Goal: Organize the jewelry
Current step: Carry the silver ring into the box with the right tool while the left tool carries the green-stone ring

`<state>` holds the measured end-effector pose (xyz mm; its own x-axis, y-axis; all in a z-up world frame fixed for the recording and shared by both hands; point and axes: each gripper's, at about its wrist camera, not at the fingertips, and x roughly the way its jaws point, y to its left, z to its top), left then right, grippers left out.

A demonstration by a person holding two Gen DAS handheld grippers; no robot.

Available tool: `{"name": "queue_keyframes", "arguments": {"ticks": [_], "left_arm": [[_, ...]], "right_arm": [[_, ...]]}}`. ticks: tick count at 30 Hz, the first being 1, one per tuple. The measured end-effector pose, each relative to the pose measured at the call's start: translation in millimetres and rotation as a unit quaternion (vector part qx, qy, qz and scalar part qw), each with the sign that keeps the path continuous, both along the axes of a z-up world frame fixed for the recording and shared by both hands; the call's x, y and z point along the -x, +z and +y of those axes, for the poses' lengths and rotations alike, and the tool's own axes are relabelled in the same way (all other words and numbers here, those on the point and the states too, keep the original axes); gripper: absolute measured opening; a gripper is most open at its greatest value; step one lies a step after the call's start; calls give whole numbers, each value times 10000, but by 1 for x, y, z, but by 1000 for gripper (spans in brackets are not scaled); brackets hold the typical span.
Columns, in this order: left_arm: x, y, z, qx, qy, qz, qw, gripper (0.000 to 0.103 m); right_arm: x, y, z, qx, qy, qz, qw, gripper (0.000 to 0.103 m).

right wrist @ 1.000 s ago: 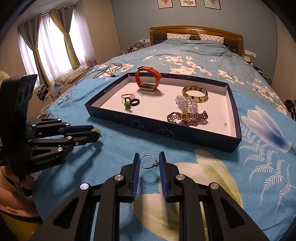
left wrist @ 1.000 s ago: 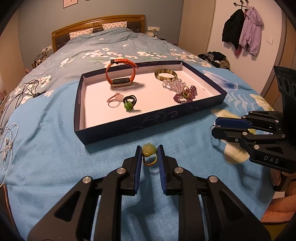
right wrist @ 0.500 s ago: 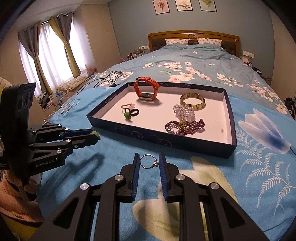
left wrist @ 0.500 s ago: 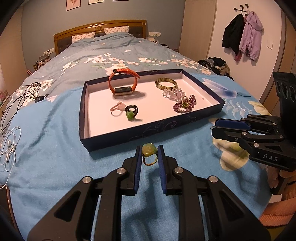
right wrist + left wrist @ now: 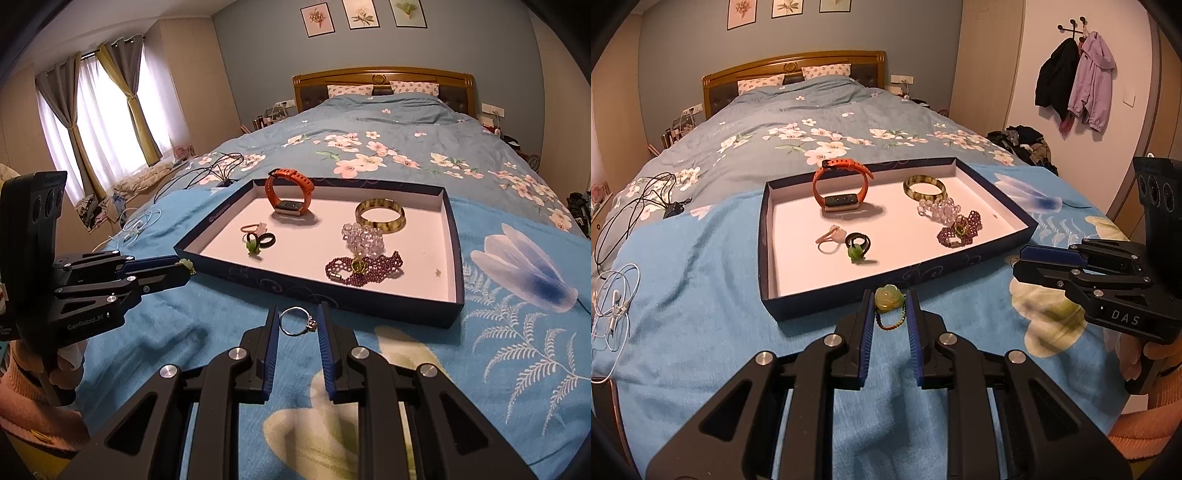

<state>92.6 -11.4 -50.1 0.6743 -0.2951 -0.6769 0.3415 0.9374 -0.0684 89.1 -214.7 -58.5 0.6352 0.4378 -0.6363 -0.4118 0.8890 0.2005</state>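
Two pieces are in transit, one per gripper, and neither has yet reached the tray (image 5: 997, 236). The left gripper (image 5: 889, 310) is clamped on a pale green carved-rose ring with a dark beaded band (image 5: 887, 300), held at the tips of the blue-padded fingers (image 5: 866, 332) just short of the tray's near wall. The right gripper (image 5: 297, 321) is closed on a silver ring with a small stone setting (image 5: 295, 320), pinched across its hoop and likewise held above the blue floral bedspread (image 5: 517, 332), close to the tray's near edge. The shallow navy tray with a white floor lies on the bed and already contains an orange-strapped smartwatch (image 5: 840, 188) standing on its edge at the back, a mottled bangle (image 5: 924, 187), a clear bead bracelet (image 5: 940, 211), a purple bead bracelet (image 5: 958, 232), a pink ring (image 5: 831, 236) and a black ring with a green stone (image 5: 857, 245). Assessment: the step in hand is the carry of both rings toward the tray; placement is not yet done. The next move calls for lifting each ring over the near wall, lowering it onto bare floor, probably beside the two rings at the front left, and only then parting the jaws. Risk noted: the silver ring may roll on release, and both grippers converging on one corner could collide.
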Motion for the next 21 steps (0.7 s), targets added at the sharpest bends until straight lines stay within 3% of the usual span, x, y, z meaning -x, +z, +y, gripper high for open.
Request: {"name": "queue_keyframes", "arguments": {"ticks": [21], "left_arm": [[-12,19,-2,92,23,-245,9997,18]], "right_arm": [[-13,12,-3,-83,-88,-218,9997,19]]}}
